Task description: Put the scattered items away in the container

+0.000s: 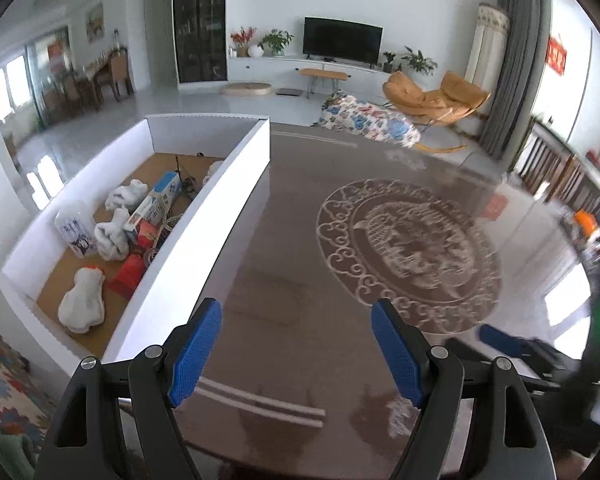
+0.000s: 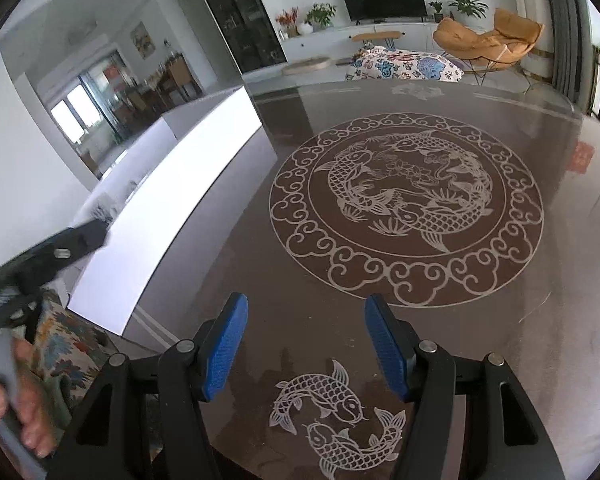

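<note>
1. A glossy brown table (image 2: 228, 240) carried a round carp medallion (image 2: 406, 208) and a smaller fish pair (image 2: 338, 420) near its front edge.
2. A dark television (image 1: 342, 40) stood against the far wall.
3. An orange lounge chair (image 1: 436, 98) sat beside a floral blanket (image 1: 370, 120).
4. Potted plants (image 1: 276, 40) flanked the screen.

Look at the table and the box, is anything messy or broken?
Nothing stands out. The scattered things lie jumbled inside the white box, and the brown table shows only its fish pattern. Both the left gripper and right gripper are open and empty.
</note>
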Demonstrator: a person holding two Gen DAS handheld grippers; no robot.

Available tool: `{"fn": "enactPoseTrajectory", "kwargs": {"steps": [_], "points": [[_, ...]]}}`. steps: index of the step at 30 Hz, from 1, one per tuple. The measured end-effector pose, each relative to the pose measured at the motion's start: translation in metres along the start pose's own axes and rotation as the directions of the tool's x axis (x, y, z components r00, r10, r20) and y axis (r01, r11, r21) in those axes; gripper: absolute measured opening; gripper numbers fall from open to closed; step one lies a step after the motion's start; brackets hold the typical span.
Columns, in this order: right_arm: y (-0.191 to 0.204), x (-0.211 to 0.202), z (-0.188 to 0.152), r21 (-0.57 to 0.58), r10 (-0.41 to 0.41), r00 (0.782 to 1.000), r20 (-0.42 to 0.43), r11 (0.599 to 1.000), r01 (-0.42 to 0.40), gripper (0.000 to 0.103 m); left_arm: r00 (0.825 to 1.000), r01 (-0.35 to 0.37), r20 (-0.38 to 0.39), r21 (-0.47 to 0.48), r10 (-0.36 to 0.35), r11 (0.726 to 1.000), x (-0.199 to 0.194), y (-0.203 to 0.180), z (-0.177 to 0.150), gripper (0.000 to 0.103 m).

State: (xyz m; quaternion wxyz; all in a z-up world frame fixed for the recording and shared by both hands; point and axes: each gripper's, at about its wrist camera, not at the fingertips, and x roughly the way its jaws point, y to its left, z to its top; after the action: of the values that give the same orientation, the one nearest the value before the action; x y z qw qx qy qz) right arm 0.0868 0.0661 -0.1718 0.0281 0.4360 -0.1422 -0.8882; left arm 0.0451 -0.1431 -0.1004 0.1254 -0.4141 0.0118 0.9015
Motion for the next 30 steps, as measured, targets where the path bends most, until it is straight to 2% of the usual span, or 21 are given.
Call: {"fn": "enactPoseTrajectory", "kwargs": {"steps": [2,3,4,7,11,14,17,22,27,30], "points": [[0.015,-0.004,0.009,-0.008,0.006,1.0,-0.015,1.0,-0.006,0.062,0.999,-0.011,0.035,-0.016,0.012,1.0,-0.028,0.014,0.011,0.08],[0.024,-0.007,0.014,-0.008,0.022,1.0,-0.019,1.0,-0.022,0.062,0.998,-0.017,0.052,-0.024,0.018,1.0,-0.042,0.021,0.016,0.095],[0.035,-0.011,0.021,-0.007,0.048,0.999,-0.02,0.999,-0.048,0.062,0.997,-0.023,0.07,-0.033,0.026,0.999,-0.056,0.028,0.021,0.103],[0.079,-0.025,0.045,-0.055,0.112,0.994,-0.01,0.992,-0.112,0.062,0.988,-0.093,0.119,-0.08,0.102,0.993,-0.089,0.054,0.031,0.103],[0.147,-0.034,0.081,-0.18,0.13,0.991,-0.022,0.975,-0.132,0.062,0.968,-0.245,0.026,-0.141,0.251,0.959,-0.101,0.09,0.043,0.103],[0.195,-0.037,0.105,-0.272,0.133,0.99,-0.035,0.952,-0.138,0.062,0.953,-0.301,-0.021,-0.172,0.302,0.938,-0.103,0.118,0.05,0.103],[0.238,-0.041,0.128,-0.357,0.134,0.989,-0.058,0.922,-0.146,0.062,0.942,-0.331,-0.02,-0.203,0.334,0.922,-0.112,0.143,0.062,0.103],[0.293,-0.042,0.159,-0.452,0.121,0.985,-0.126,0.877,-0.166,0.062,0.94,-0.324,0.009,-0.288,0.341,0.901,-0.14,0.176,0.091,0.103],[0.324,-0.035,0.173,-0.514,0.094,0.982,-0.164,0.842,-0.167,0.062,0.952,-0.289,-0.013,-0.362,0.305,0.886,-0.144,0.2,0.104,0.103],[0.332,-0.028,0.177,-0.524,0.088,0.979,-0.182,0.834,-0.172,0.062,0.949,-0.302,-0.037,-0.376,0.312,0.876,-0.136,0.209,0.105,0.103]]}}
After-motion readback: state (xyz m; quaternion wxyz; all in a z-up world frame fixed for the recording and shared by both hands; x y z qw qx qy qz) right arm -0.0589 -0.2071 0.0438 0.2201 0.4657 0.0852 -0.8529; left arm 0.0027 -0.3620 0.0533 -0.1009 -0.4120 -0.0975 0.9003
